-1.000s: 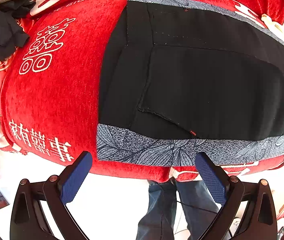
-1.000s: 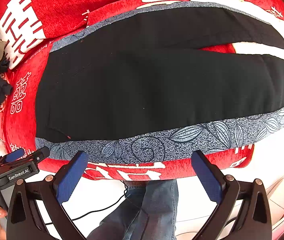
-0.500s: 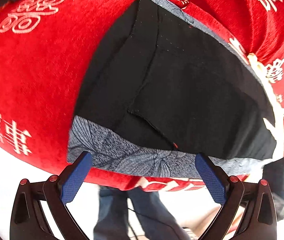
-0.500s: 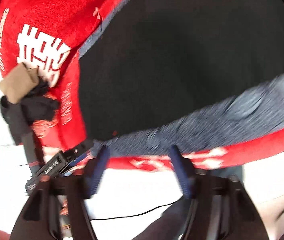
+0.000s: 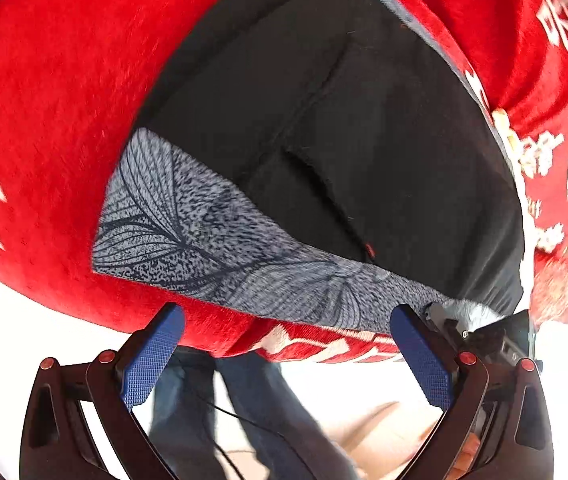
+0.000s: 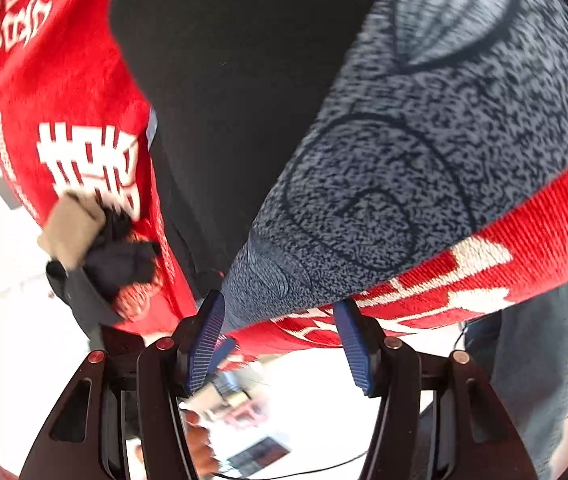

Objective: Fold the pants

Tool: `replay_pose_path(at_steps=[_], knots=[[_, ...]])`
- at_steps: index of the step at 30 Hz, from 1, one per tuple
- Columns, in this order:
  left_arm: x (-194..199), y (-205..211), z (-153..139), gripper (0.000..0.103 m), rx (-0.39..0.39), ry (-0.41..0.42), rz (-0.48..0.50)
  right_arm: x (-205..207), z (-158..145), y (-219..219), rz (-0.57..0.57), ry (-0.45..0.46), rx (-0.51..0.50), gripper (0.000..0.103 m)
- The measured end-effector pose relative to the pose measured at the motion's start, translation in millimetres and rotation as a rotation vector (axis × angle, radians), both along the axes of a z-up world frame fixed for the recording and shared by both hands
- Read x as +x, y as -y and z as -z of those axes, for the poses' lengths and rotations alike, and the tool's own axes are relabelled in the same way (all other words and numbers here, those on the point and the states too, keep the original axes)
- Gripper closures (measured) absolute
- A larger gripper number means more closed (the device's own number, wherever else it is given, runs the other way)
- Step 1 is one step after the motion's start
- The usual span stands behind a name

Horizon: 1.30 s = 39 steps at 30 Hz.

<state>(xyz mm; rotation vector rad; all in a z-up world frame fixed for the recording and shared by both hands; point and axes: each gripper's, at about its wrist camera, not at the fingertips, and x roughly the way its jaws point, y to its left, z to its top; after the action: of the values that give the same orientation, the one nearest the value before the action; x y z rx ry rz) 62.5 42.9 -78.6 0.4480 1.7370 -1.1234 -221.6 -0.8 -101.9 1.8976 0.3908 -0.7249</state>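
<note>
Covering nearly everything is a red plush cloth point(image 5: 55, 120) with white woven characters, its pile ribbed and coarse where it drops over the near edge. On that cloth lie the pants point(image 5: 364, 128): smooth matte black fabric with a stitched pocket seam, bordered along the side nearest the cloth's edge by a speckled grey panel drawn with dark leaf outlines point(image 5: 211, 248). Against the cloth's left side, in the right wrist view, sits a bunched tan and black bundle point(image 6: 95, 240).

The left gripper point(image 5: 284, 356) hangs just off the cloth's near edge, blue ridged pads spread wide, touching nothing. The right gripper point(image 6: 279, 340) has narrowed since a second ago and moved in close; its pads now straddle the hem of the grey panel and cloth edge, half closed, not yet pinching.
</note>
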Motion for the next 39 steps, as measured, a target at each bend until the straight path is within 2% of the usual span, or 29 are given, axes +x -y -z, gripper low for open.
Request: replay_pose_path(at_steps=[1, 2, 4, 5, 6, 8, 10, 12, 15, 17, 22, 24, 25, 26, 28, 30, 33, 36, 39], knots=[[2.5, 1.3, 4.9, 0.0, 0.005, -0.03, -0.034, 1.2, -0.1, 2.7, 0.017, 0.013, 0.001, 0.061], [2.7, 2.4, 6.5, 0.0, 0.004, -0.044, -0.057, -1.5, -0.7, 5.2, 0.024, 0.016, -0.005, 0.085], [2.8, 8.0, 2.0, 0.011, -0.044, -0.068, -0.107, -0.5, -2.1, 14.9, 0.024, 0.016, -0.022, 0.092], [0.4, 12.7, -0.1, 0.023, -0.062, -0.067, -0.104, 1.9, -6.0, 19.9, 0.014, 0.034, -0.045, 0.093], [-2.1, 17.0, -0.7, 0.04, -0.071, -0.059, -0.094, 4.3, -10.0, 22.7, 0.0, 0.048, -0.064, 0.093], [-8.2, 24.9, 3.5, 0.055, -0.065, -0.057, -0.065, 5.8, -24.9, 24.3, -0.052, 0.088, -0.113, 0.094], [-10.8, 24.9, 8.7, 0.055, -0.059, -0.05, -0.062, 8.4, -36.8, 23.7, -0.12, 0.075, -0.141, 0.094], [-10.8, 26.5, 6.5, 0.055, -0.056, -0.057, -0.06, 4.6, -36.7, 21.2, -0.162, 0.023, -0.137, 0.093], [-10.9, 29.1, 5.0, 0.055, -0.049, -0.056, -0.045, -18.7, -26.6, 19.5, -0.145, -0.069, -0.113, 0.089], [-11.8, 33.9, 4.5, 0.055, -0.043, -0.051, -0.031, -37.8, -22.5, 19.3, -0.109, -0.104, -0.1, 0.074], [-16.0, 39.4, 2.4, 0.055, -0.039, -0.029, -0.003, -82.6, -23.0, 12.0, 0.052, -0.083, -0.111, 0.073], [-21.1, 44.7, -2.1, 0.07, -0.034, 0.003, 0.014, -99.3, -17.2, 6.7, 0.155, -0.028, -0.098, 0.073], [-21.7, 46.1, -7.2, 0.072, -0.035, 0.025, 0.025, -104.6, -13.2, 4.5, 0.197, 0.001, -0.081, 0.074], [-21.5, 47.9, -14.0, 0.072, -0.039, 0.037, 0.033, -107.8, -8.6, 2.0, 0.244, 0.026, -0.051, 0.086], [-20.9, 53.6, -29.6, 0.072, -0.049, 0.054, 0.037, -109.9, -12.3, -0.6, 0.29, 0.001, -0.017, 0.097], [-20.1, 59.9, -44.6, 0.072, -0.063, 0.067, 0.037, -107.9, -31.9, 7.8, 0.252, -0.033, -0.048, 0.098], [-22.1, 76.7, -78.0, 0.072, -0.108, 0.094, 0.043, -105.1, -68.8, 38.6, 0.131, -0.071, -0.105, 0.098], [-27.8, 109.1, -111.4, 0.072, -0.171, 0.122, 0.061, -97.3, -97.0, 79.8, 0.018, -0.084, -0.148, 0.098], [-25.3, 148.6, -129.9, 0.07, -0.233, 0.169, 0.066, -90.9, -122.0, 132.3, -0.06, -0.071, -0.196, 0.098]])
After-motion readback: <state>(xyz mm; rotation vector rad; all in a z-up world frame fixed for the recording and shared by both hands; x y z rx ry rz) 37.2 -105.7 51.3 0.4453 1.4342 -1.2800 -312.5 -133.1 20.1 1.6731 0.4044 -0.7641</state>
